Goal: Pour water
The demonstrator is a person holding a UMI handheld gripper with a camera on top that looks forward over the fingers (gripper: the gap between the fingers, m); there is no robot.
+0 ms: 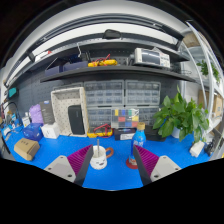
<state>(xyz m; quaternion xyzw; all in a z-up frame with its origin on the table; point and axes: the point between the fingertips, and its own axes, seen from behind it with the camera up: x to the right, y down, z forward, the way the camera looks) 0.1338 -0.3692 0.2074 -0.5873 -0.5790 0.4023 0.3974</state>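
Claw (110, 165) fingers spread apart, white cup (98, 157) between them on blue table (60, 150); no writing legible.

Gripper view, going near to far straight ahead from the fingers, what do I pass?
The open gripper → small white cup standing on the blue table between the fingers → drawer cabinet at the back → shelf above it.

Gripper (106, 162) open, white cup (98, 157) between its fingers, blue table (60, 150), bottle (139, 138) beyond
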